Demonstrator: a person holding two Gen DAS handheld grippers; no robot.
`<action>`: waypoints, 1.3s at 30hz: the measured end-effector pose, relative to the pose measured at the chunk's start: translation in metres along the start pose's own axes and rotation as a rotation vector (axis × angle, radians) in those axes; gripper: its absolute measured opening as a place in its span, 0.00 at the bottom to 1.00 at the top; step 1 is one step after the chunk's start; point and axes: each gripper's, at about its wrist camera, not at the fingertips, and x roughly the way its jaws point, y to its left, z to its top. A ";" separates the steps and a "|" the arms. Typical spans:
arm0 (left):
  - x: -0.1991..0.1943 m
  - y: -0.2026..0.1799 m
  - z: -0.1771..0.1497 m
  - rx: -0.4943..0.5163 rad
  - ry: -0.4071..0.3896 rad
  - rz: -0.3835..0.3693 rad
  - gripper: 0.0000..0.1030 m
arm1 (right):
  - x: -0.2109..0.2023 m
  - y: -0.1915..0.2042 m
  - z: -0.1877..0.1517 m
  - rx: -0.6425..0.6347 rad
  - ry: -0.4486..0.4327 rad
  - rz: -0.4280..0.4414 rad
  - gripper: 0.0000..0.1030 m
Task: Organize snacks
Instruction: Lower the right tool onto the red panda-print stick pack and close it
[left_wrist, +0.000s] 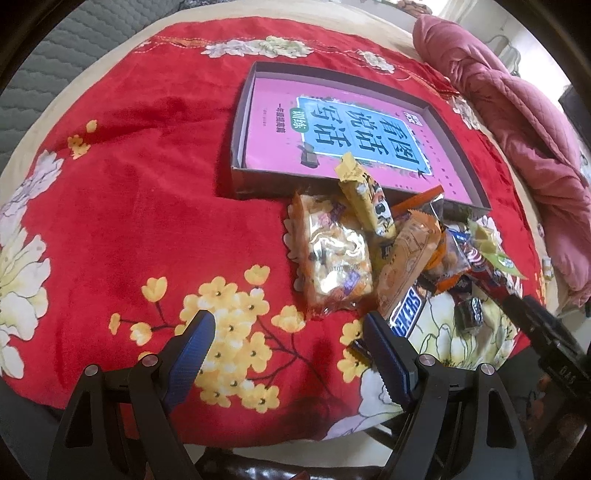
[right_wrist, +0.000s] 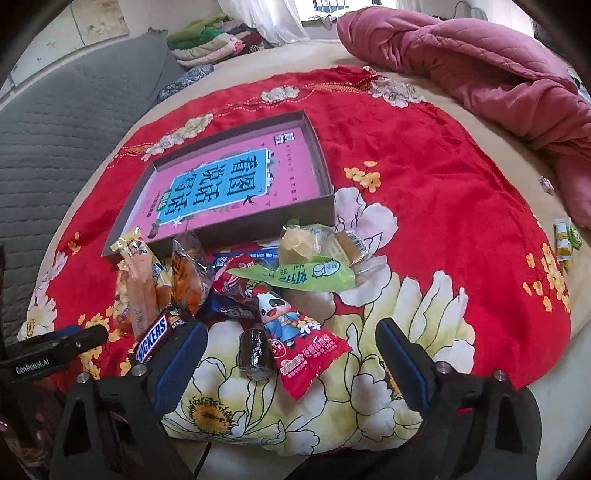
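A pile of wrapped snacks lies on the red flowered cloth in front of a shallow brown box (left_wrist: 240, 122) (right_wrist: 325, 162) with a pink printed bottom. The pile includes a Snickers bar (left_wrist: 406, 314) (right_wrist: 151, 339), a clear bag of puffed snacks (left_wrist: 336, 258), a yellow bar (left_wrist: 365, 199), a red cow-print packet (right_wrist: 299, 347), a green milk wrapper (right_wrist: 295, 278) and a small dark roll (right_wrist: 255, 354). My left gripper (left_wrist: 288, 325) is open and empty, just short of the pile. My right gripper (right_wrist: 291, 339) is open, its fingers on either side of the dark roll and red packet.
A crumpled pink quilt (right_wrist: 480, 55) lies at the back right. A grey quilted pad (right_wrist: 55, 140) is to the left. A few small yellow-green packets (right_wrist: 565, 240) sit at the cloth's far right edge. Folded clothes (right_wrist: 210, 40) are stacked behind.
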 end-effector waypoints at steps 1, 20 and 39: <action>0.002 0.000 0.002 -0.001 0.004 -0.001 0.81 | 0.001 0.000 0.000 -0.001 0.006 0.004 0.85; 0.021 -0.013 0.031 0.000 0.011 -0.008 0.81 | 0.010 0.016 -0.001 -0.090 0.043 0.087 0.46; 0.039 -0.016 0.036 -0.014 0.038 -0.009 0.81 | 0.021 0.024 -0.002 -0.121 0.060 0.115 0.24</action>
